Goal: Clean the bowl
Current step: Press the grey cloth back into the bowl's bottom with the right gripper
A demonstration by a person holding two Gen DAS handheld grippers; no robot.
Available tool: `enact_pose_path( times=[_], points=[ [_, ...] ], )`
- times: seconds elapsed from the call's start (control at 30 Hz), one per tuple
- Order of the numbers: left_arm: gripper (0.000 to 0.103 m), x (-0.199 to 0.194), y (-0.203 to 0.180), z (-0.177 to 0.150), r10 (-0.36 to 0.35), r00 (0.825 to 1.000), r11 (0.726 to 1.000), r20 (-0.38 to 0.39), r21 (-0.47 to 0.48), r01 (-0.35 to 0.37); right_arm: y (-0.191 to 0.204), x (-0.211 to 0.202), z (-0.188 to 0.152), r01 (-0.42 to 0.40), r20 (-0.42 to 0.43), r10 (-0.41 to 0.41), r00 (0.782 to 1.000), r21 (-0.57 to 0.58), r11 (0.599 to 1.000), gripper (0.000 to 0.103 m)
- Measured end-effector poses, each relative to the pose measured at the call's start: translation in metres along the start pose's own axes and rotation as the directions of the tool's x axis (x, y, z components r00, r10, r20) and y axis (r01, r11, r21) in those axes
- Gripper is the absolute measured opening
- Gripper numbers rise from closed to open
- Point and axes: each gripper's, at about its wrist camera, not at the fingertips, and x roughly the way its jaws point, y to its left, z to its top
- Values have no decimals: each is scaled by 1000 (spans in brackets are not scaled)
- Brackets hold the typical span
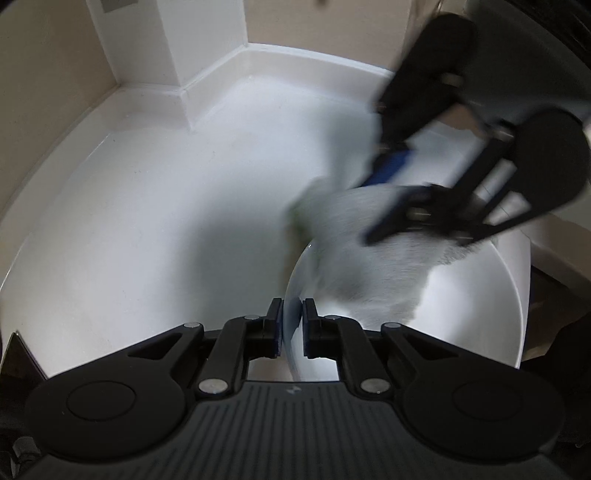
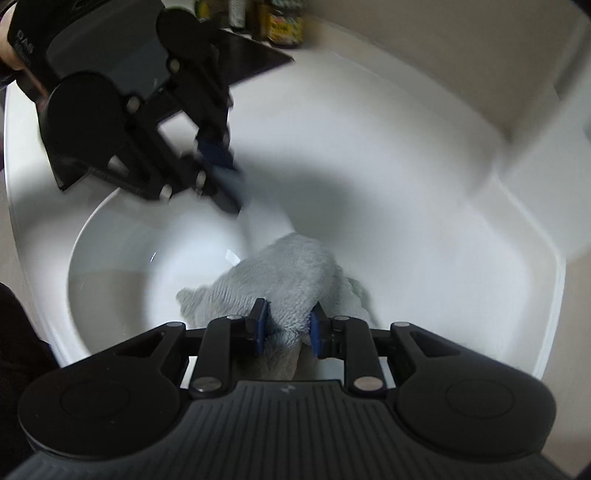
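Observation:
A white bowl [image 1: 480,295] sits on a white counter. My left gripper [image 1: 293,325] is shut on the bowl's rim at its near left edge. My right gripper [image 2: 286,328] is shut on a grey fluffy cloth [image 2: 288,273] that lies over the bowl's rim and partly inside the bowl [image 2: 122,266]. In the left wrist view the right gripper [image 1: 402,184] comes in from the upper right with the cloth [image 1: 369,251] bunched under it. In the right wrist view the left gripper [image 2: 221,173] grips the bowl's far rim. Both views are blurred by motion.
The white counter [image 1: 147,221] has a raised back lip and a wall corner [image 1: 207,74] behind it. Several jars [image 2: 284,26] stand at the far edge beside a dark flat panel [image 2: 255,59]. A small green patch [image 2: 358,286] shows under the cloth.

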Motion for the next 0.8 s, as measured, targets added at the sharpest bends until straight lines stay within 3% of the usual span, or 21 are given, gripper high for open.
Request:
enact_pose_path(
  times=[0.1,0.27,0.33,0.43,0.5,0.6,0.8],
  points=[
    [8,-3,0,-6,16,1000,998,18,-59,-15,-11,9,5,-24,-6,25,1000,141,990,18],
    [11,-6,-1,-15,51,997,990,58,-137,-43,-8,-3,-22,39,-47,-25,999,307,951,17],
    [12,-7,-6,-17,77,995,987,67,-146,-66,-7,-7,-40,39,-84,-5,996,405,914,16],
    [14,-7,-13,-19,74,994,988,80,-145,-62,2,-15,-72,5,-55,33,998,574,819,19],
    [14,-8,-15,-19,74,995,991,70,-118,-65,11,-16,-84,23,-48,9,999,606,795,19],
    [12,-13,-14,-15,49,997,997,63,-57,-46,13,-15,-91,16,-32,3,999,592,806,18],
    [12,-23,-10,14,-21,997,995,69,94,14,8,-16,-78,7,-35,6,999,378,926,18]
  ],
)
